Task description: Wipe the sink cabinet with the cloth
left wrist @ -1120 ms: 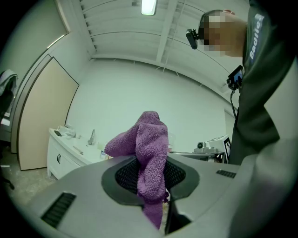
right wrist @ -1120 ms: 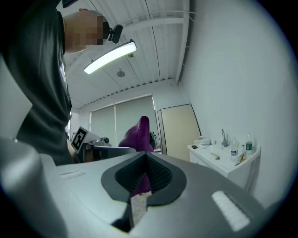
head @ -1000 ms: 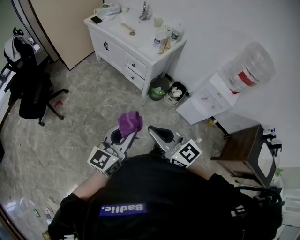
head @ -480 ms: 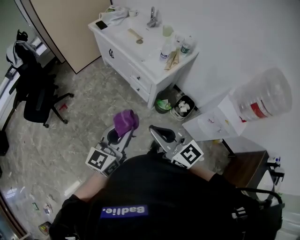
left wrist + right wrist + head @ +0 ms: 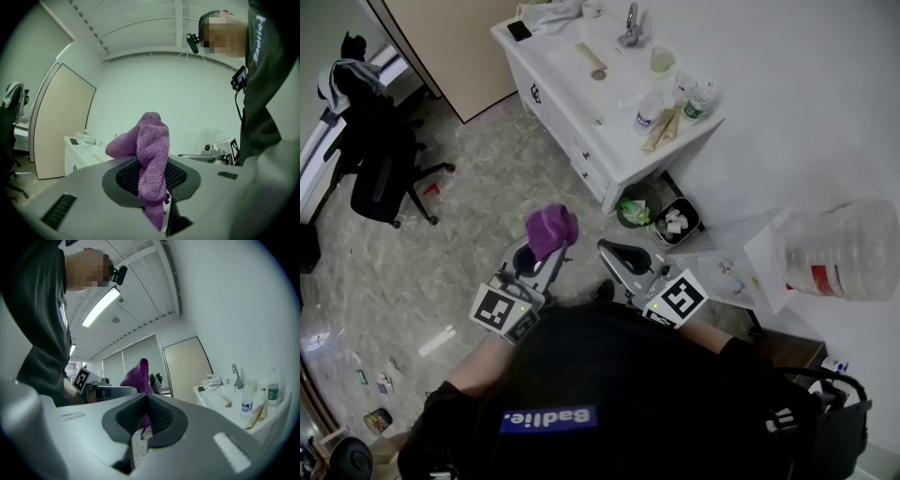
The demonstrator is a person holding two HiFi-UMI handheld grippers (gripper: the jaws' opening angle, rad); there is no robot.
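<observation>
While the person is standing on the grey marbled floor [image 5: 478, 225], well apart from the sink cabinet [image 5: 565, 127], both grippers are being held out in front of the chest, side by side. The left gripper [image 5: 152, 187] is clamping down on the purple cloth [image 5: 151, 140]. The fabric is pinched between its two jaws and is bunching up above them in a soft lump, with a short tail hanging below the pads. The right gripper [image 5: 143, 423] is carrying nothing. Its jaws are pressing together at the tips, and the purple showing past them is the cloth in the other gripper.

From where I am looking, the white cabinet is standing against the wall with its drawers facing the room. A faucet [image 5: 630, 23] is rising at the back of its top. A dark phone [image 5: 518, 30] is lying near the far end, and two small bottles [image 5: 698, 98] are standing at the near end beside a brown paper wrapper [image 5: 661, 131]. Two small bins [image 5: 677, 221] are sitting on the floor just beside the cabinet's near end, one lined in green. A black office chair [image 5: 380, 178] is standing off to the left, and a large clear water jug [image 5: 848, 251] is sitting on a dispenser to the right.
</observation>
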